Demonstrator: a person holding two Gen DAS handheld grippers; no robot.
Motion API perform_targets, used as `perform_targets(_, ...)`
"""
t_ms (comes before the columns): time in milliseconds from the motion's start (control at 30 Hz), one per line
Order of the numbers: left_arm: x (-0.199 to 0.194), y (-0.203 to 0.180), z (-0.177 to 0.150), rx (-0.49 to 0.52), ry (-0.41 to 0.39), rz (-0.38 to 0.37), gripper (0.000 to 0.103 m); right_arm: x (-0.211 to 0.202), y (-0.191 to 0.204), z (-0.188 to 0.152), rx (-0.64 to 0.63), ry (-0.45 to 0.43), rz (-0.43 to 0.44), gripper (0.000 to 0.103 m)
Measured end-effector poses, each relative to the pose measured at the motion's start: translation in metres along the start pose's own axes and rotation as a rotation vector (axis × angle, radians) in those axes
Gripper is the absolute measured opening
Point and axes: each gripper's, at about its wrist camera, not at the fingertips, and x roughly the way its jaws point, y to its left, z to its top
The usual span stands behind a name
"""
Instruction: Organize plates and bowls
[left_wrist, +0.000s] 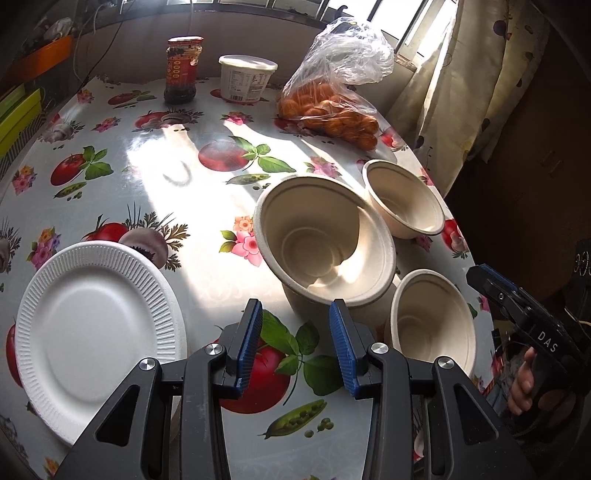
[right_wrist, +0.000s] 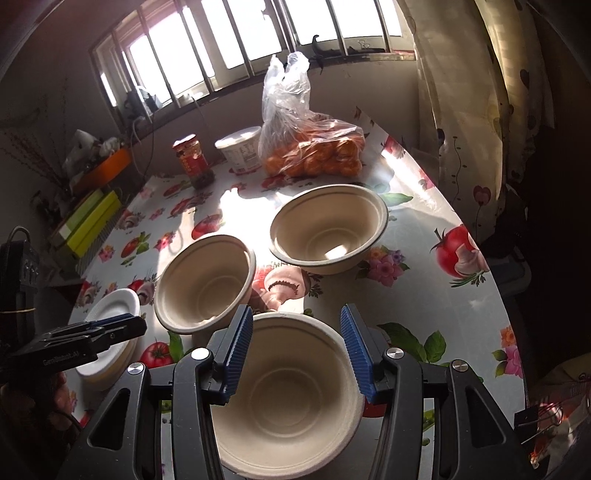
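Meanwhile, on the floral table (left_wrist: 155, 173), a white plate (left_wrist: 98, 332) lies left of the wide-open, empty left tool (left_wrist: 295, 314); the right tool (right_wrist: 297, 317), equally wide, hovers directly over the nearest bowl (right_wrist: 284, 391), two more bowls beyond

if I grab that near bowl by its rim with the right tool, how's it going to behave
Probably very light: the near bowl looks like thin molded paper pulp, so it should lift with little effort. The rim may flex or dent under a hard squeeze. On the glossy tablecloth it could slide away if nudged before the right tool, open around it, closes.
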Motion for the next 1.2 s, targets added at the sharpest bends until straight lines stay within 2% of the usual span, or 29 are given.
perform_targets(100, 0.002, 0.004, 0.009, -0.011, -0.011, 0.033, 0.039, 0.011, 0.004, 0.007, -0.018, 0.013, 0.016, 0.05)
perform_targets(300, 0.019, 0.006, 0.027, 0.034, 0.013, 0.12, 0.039, 0.031, 0.018, 0.018, -0.068, 0.051, 0.034, 0.05)
perform_targets(433, 0.021, 0.009, 0.035, 0.028, -0.006, 0.122, 0.039, 0.043, 0.028, 0.024, -0.113, 0.074, 0.032, 0.05)
perform_targets(633, 0.031, 0.012, 0.04, 0.015, 0.012, 0.109, 0.039, 0.059, 0.033, 0.028, -0.117, 0.106, 0.051, 0.048)
perform_targets(767, 0.033, 0.015, 0.042, 0.001, 0.011, 0.086, 0.039, 0.066, 0.04, 0.027, -0.147, 0.117, 0.044, 0.039)
perform_targets(933, 0.038, 0.016, 0.042, -0.015, 0.027, 0.047, 0.039, 0.074, 0.043, 0.027, -0.145, 0.138, 0.061, 0.034)
perform_targets(1100, 0.041, 0.016, 0.042, -0.016, 0.031, 0.047, 0.039, 0.082, 0.041, 0.025, -0.121, 0.154, 0.071, 0.025)
perform_targets(1200, 0.043, 0.018, 0.042, -0.017, 0.032, 0.048, 0.034, 0.084, 0.042, 0.025, -0.119, 0.155, 0.071, 0.023)
